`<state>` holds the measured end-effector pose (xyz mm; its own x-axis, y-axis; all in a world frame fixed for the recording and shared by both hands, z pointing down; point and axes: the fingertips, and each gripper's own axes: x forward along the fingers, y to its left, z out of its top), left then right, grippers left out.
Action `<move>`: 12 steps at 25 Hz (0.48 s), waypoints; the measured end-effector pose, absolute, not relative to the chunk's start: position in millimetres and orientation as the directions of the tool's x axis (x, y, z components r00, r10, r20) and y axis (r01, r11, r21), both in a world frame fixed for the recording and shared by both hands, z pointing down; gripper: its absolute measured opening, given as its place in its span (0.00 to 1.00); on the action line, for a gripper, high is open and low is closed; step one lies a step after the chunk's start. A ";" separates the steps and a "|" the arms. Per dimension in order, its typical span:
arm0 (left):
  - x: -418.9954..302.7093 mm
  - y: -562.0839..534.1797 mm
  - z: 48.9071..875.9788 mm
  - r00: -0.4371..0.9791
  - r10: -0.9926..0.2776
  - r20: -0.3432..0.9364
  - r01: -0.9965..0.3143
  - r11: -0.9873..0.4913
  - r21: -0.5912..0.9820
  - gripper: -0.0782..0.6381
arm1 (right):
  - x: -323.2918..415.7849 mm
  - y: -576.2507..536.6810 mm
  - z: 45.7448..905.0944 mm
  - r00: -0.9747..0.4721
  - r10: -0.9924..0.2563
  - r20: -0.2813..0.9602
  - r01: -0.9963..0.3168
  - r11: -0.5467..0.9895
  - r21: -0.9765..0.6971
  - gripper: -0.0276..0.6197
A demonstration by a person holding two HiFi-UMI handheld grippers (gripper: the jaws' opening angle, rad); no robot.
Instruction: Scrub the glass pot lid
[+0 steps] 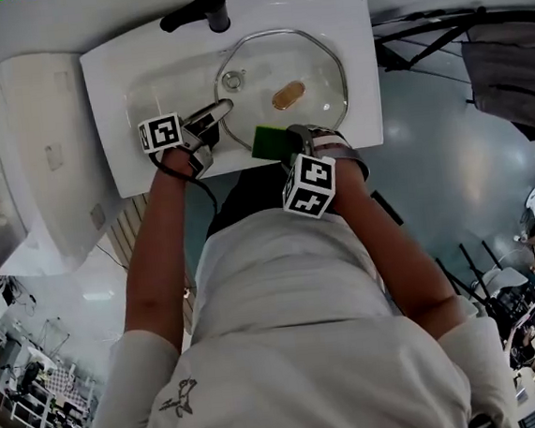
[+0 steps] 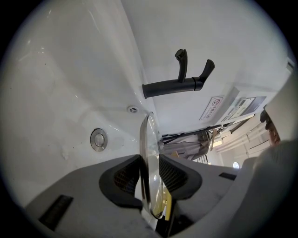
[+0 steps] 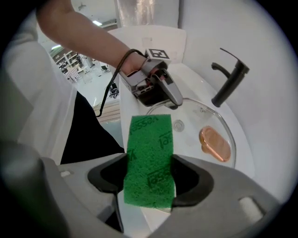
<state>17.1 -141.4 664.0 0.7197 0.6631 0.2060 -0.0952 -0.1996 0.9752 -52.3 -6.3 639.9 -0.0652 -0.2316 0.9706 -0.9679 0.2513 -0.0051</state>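
The glass pot lid [image 1: 282, 70] with a copper-coloured knob [image 1: 288, 94] lies in the white sink [image 1: 112, 110]. My left gripper [image 1: 223, 109] is shut on the lid's near left rim. In the left gripper view the lid [image 2: 149, 139] stands edge-on between the pads, with the gripper [image 2: 150, 174] clamped on it. My right gripper [image 1: 275, 145] is shut on a green scouring pad [image 1: 267, 142] at the sink's front edge, just short of the lid. In the right gripper view the pad [image 3: 150, 158] sticks out from the gripper [image 3: 150, 175], with the lid [image 3: 205, 118] and knob [image 3: 215, 144] beyond.
A black faucet [image 1: 199, 11] stands at the back of the sink, its spout over the basin. The drain [image 2: 98, 139] sits in the basin floor under the lid. A white toilet [image 1: 36, 155] is to the left of the sink.
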 end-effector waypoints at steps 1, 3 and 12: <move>16.7 -141.7 664.0 0.718 0.665 0.205 -0.094 -0.199 0.975 0.28 | -56.8 -10.4 639.2 -0.072 -0.236 0.969 -0.962 0.272 -0.006 0.50; 16.5 -141.5 663.9 0.714 0.670 0.204 -0.092 -0.200 0.976 0.28 | -55.6 -12.3 635.7 -0.071 -0.249 0.966 -0.958 0.285 0.003 0.50; 17.0 -138.1 662.4 0.696 0.690 0.199 -0.080 -0.200 0.977 0.27 | -8.9 5.3 636.2 0.023 -0.183 0.983 -0.967 0.244 0.068 0.50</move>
